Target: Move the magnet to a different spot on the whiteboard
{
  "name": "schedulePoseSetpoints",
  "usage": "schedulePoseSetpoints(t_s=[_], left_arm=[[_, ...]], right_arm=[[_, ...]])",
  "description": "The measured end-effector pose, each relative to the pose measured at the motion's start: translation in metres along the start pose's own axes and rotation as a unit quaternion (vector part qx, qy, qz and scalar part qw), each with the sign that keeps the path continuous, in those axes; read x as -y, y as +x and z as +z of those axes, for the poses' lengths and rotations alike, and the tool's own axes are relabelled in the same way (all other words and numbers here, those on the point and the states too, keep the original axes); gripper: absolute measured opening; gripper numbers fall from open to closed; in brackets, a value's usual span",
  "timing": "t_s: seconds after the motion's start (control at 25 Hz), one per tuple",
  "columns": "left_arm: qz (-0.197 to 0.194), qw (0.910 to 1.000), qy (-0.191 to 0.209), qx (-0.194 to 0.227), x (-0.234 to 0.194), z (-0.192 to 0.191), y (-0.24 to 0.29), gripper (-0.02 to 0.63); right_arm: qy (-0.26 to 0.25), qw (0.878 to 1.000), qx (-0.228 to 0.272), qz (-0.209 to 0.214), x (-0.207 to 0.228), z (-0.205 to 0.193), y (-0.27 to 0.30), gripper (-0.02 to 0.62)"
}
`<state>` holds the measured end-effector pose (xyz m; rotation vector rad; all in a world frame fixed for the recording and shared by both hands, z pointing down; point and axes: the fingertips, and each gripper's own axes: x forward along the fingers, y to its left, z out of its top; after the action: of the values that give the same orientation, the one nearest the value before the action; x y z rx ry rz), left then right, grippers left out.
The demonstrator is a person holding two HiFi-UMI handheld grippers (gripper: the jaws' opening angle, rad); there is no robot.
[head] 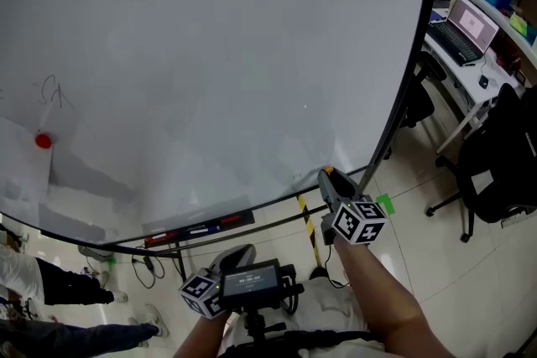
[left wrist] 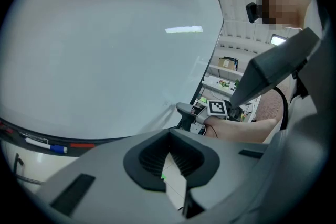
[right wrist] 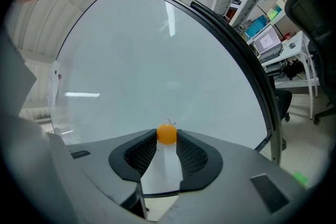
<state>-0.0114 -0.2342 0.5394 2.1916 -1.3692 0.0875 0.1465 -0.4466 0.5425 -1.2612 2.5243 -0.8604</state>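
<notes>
The whiteboard (head: 235, 54) fills most of the head view. My right gripper (head: 328, 178) reaches to the board's lower right corner. In the right gripper view its jaws (right wrist: 167, 139) are shut on a small orange magnet (right wrist: 167, 134), held at the fingertips right at the board surface (right wrist: 157, 71); whether it touches the board I cannot tell. My left gripper (head: 239, 257) hangs low near my body, away from the board. Its jaws (left wrist: 168, 140) meet at the tips with nothing between them. The left gripper view shows the right gripper (left wrist: 184, 110) against the board edge.
A red magnet (head: 43, 141) pins a paper sheet at the board's left. Markers lie in the tray (head: 197, 229) under the board. A desk with a laptop (head: 470, 25) and an office chair (head: 495, 163) stand to the right. A person (head: 33, 281) is at lower left.
</notes>
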Motion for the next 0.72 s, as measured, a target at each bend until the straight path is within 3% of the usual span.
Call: schedulePoseSetpoints(t_s=[0.36,0.72], left_arm=[[-0.016,0.9998,0.013,-0.005,-0.007,0.002,0.008,0.035],[-0.015,0.9995,0.024,0.011,-0.011,0.004,-0.028,0.035]], right_arm=[[-0.005,1.000,0.011,0.014,-0.006,0.007,-0.018,0.146],[-0.062,0.996,0.014,0.067,-0.068,0.006,-0.053,0.147]])
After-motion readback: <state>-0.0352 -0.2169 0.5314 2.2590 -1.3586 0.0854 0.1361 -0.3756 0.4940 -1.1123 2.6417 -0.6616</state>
